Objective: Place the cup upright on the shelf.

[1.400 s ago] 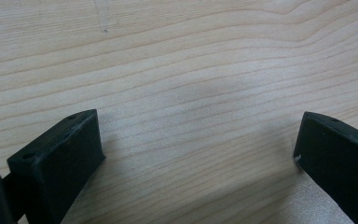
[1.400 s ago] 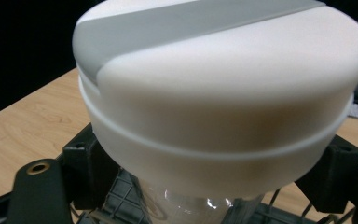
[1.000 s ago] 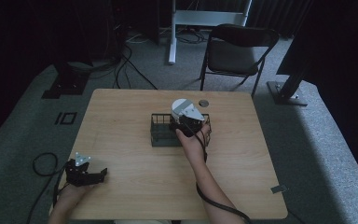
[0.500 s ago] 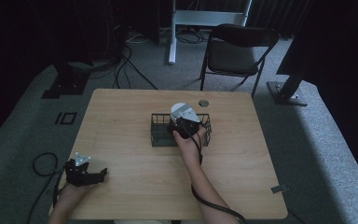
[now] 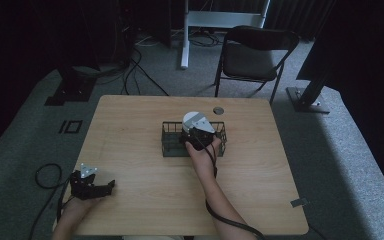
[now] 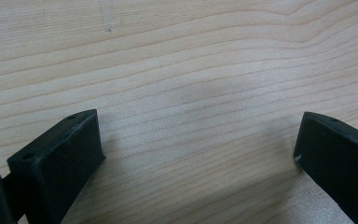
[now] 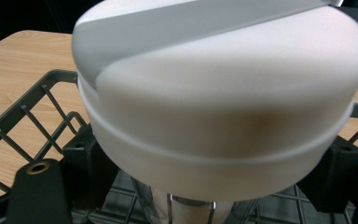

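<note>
At the near left corner of the table (image 5: 130,115), the left gripper (image 5: 91,186) rests low over bare wood, its jaws spread wide with nothing between them. Toward the middle stands a black wire basket (image 5: 169,136). There the right gripper (image 5: 196,137) reaches in, its jaws closed on either side of a white jar (image 7: 223,93) held inside the basket.

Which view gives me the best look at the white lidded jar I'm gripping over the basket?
The right gripper view: the white jar looms close between the right gripper jaws, above the black wire basket. The high view shows the jar small, partly behind the gripper's grey plate. The left gripper view shows bare table.
</note>
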The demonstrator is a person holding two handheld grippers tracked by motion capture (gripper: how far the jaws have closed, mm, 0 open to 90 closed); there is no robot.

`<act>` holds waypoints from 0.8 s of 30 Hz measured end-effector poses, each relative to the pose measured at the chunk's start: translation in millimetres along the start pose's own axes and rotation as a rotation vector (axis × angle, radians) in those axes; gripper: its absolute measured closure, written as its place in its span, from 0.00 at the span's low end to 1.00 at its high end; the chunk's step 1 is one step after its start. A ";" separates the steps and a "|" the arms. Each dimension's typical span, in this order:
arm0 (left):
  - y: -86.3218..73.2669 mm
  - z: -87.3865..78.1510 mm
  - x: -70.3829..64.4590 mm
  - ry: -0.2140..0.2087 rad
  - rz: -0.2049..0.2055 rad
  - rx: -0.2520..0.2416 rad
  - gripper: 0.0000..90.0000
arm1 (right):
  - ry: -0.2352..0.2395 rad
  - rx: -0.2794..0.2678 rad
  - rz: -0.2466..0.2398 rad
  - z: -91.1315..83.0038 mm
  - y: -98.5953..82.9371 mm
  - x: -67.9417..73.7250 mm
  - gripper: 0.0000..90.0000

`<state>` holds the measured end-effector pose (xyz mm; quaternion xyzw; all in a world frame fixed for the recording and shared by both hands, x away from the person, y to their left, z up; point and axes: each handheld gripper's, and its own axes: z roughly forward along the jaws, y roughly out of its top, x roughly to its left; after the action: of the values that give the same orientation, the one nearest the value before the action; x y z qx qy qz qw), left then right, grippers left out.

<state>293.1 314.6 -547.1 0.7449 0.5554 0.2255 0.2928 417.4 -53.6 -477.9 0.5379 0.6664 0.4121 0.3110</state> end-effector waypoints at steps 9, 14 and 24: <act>0.0 -0.1 0.2 0.002 -0.001 0.001 0.01 | 0.027 -0.014 0.002 -0.6 -4.2 -2.9 0.19; 0.0 0.0 0.3 0.004 -0.004 0.000 0.01 | 0.045 -0.035 -0.002 -0.4 -7.3 -4.6 0.19; 0.0 -0.1 0.3 0.004 -0.004 0.001 0.01 | 0.075 -0.059 0.014 -1.9 -15.3 -5.6 0.13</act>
<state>293.1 314.9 -547.0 0.7434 0.5576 0.2261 0.2920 410.0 -60.7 -490.7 0.5173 0.6616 0.4535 0.2985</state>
